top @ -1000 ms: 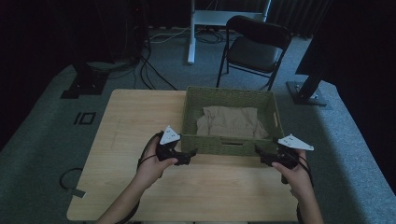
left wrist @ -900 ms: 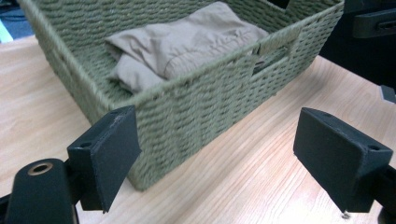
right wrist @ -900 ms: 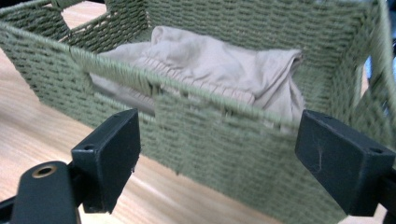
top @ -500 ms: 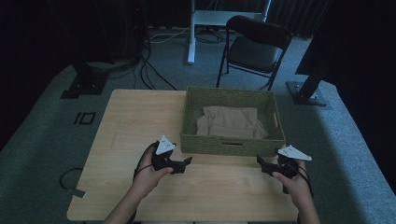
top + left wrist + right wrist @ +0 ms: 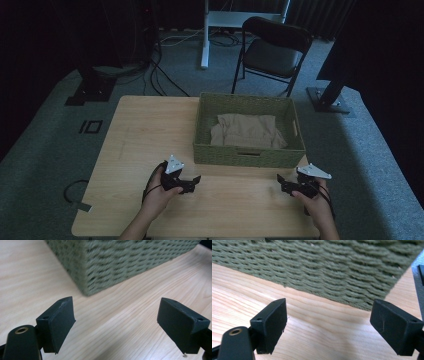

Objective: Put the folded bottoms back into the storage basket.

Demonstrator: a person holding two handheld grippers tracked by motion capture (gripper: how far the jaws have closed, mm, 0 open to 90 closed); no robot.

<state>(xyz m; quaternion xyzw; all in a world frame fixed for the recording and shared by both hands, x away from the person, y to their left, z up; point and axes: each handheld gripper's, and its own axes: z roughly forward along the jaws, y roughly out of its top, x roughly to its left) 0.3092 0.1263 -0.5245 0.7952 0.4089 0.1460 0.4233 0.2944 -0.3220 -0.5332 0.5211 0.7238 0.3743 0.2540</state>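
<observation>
Basket [image 5: 248, 156] was one, woven, olive-green, holding one tan cloth [image 5: 248, 131]. Two grippers, left [image 5: 192, 181] and right [image 5: 283, 182], gaped wide, empty.

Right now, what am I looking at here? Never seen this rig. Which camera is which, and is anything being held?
No robot arm: a person holds a two-fingered tool in each hand. The high view looks down on a wooden table; the left gripper and right gripper sit low over its near edge. The other two pictures come from cameras riding on each gripper, looking along its black fingers. On the table stands a green woven basket with beige cloth inside. Both grippers are open with bare wood between the fingers, pointing at the basket's near corners. Nothing is held.
</observation>
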